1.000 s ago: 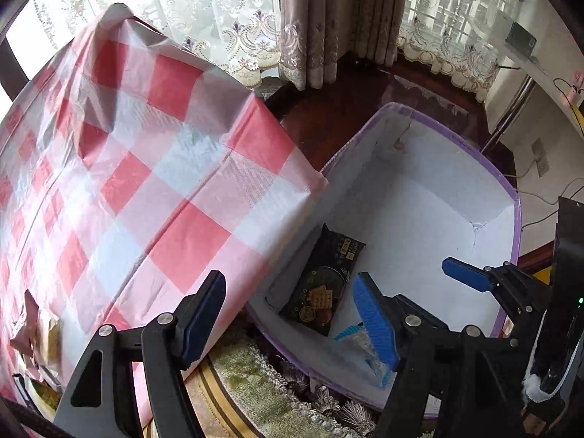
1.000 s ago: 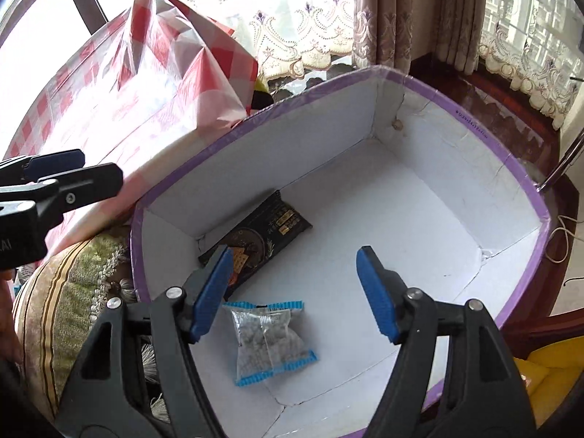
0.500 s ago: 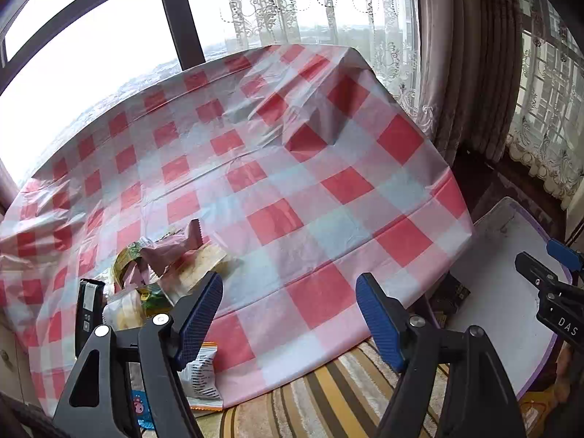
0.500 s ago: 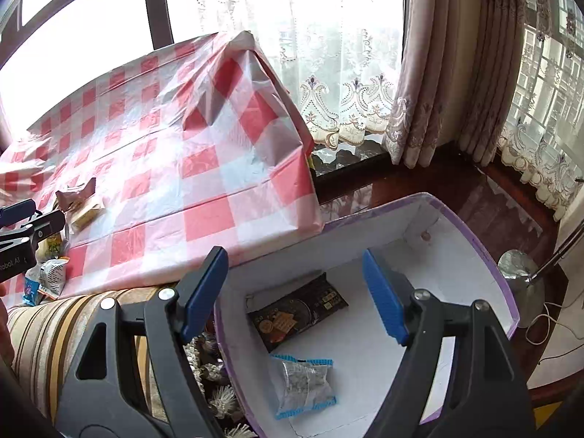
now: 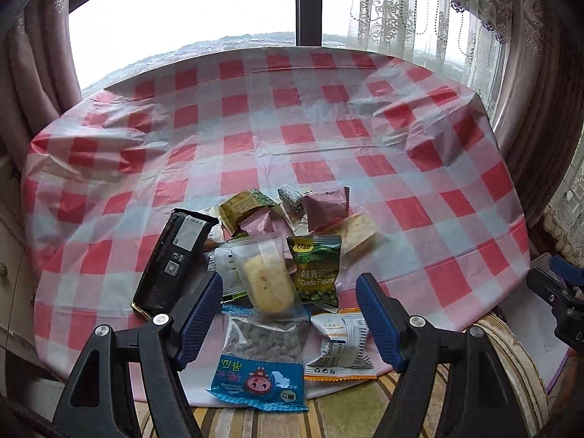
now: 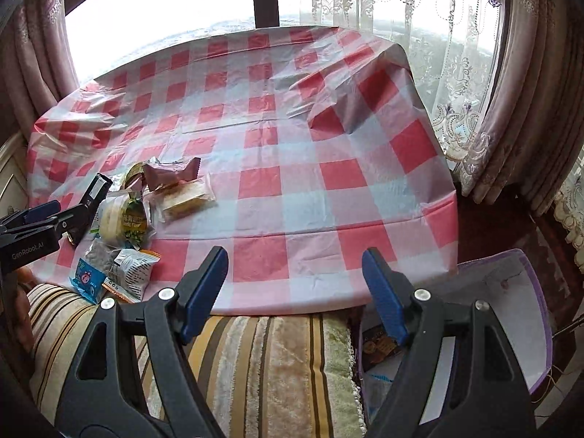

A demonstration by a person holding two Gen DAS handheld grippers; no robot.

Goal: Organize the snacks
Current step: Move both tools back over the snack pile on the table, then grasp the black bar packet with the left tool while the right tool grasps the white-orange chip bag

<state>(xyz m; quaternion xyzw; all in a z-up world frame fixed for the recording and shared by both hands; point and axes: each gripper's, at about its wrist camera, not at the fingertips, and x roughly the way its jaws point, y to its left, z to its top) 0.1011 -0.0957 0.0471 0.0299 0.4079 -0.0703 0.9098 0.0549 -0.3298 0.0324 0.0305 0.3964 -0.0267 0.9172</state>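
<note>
Left wrist view: left gripper (image 5: 288, 314) is seen with jaws spread and nothing between the pads; it hangs over the near edge of the snack pile (image 5: 277, 255) on the checked tablecloth (image 5: 328, 138). Counted in the pile, roughly: a black bar pack (image 5: 173, 259), a clear-wrapped cake (image 5: 266, 277), a green garlic-pea packet (image 5: 317, 270), a blue-ended nut bag (image 5: 261, 357), an orange-trimmed white sachet (image 5: 341, 346), several pink and olive wrappers behind. Exact number cannot be told, as items overlap.

Right wrist view: right gripper (image 6: 294, 295) is likewise released and empty, held over the table edge and a striped cushion (image 6: 262, 357). The purple-rimmed white box (image 6: 525, 292) is noted at lower right, below table level. Inside it, a dark packet (image 6: 377, 346) and a scrap of blue-edged wrapper (image 6: 379, 377) are partly visible.

Progress is judged early: about two snacks are boxed, while the bulk is left on the table. No item is in hand.
</note>
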